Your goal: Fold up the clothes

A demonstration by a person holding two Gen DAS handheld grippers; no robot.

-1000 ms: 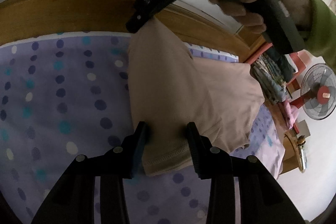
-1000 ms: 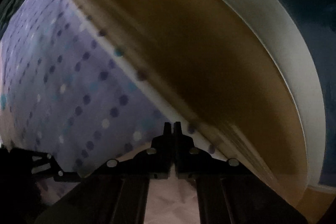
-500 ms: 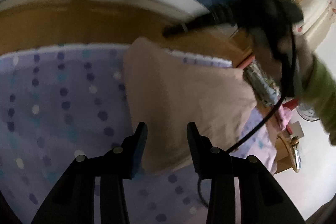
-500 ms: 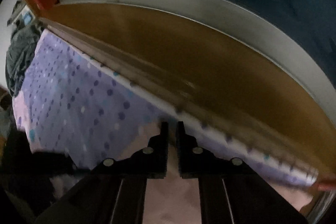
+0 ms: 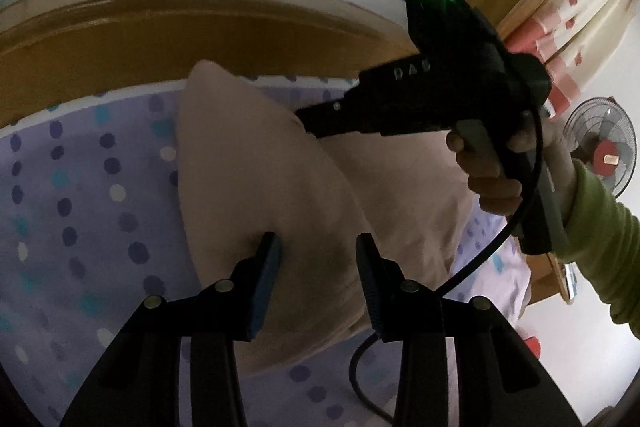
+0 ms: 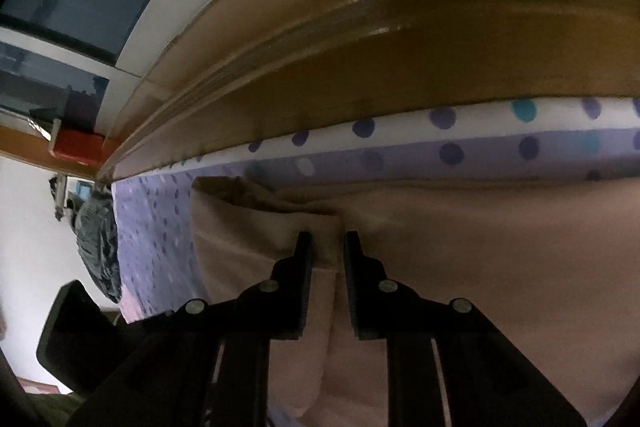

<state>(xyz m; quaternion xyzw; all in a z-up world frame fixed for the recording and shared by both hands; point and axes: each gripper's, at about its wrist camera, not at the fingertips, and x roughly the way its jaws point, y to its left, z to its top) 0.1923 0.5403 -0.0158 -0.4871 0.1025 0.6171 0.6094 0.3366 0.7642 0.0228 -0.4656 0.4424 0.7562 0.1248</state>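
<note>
Your beige garment [image 5: 256, 187] is already folded into a compact stack on the bed [image 5: 80, 195], so you're mostly done. Left gripper [image 5: 318, 259] fingers sit apart over its near edge, while the right gripper [image 6: 324, 247] fingers are slightly apart around a fabric ridge; probably just one more fold or some tidying left.

"DAS" on the right gripper [image 5: 316, 123].

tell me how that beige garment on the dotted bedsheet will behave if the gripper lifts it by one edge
The beige garment is probably floppy: it lies in soft folds on the dotted bedsheet, so a lifted edge would likely drape. It looks thin and light, likely to slide rather than resist. The left gripper and right gripper are open.
</note>
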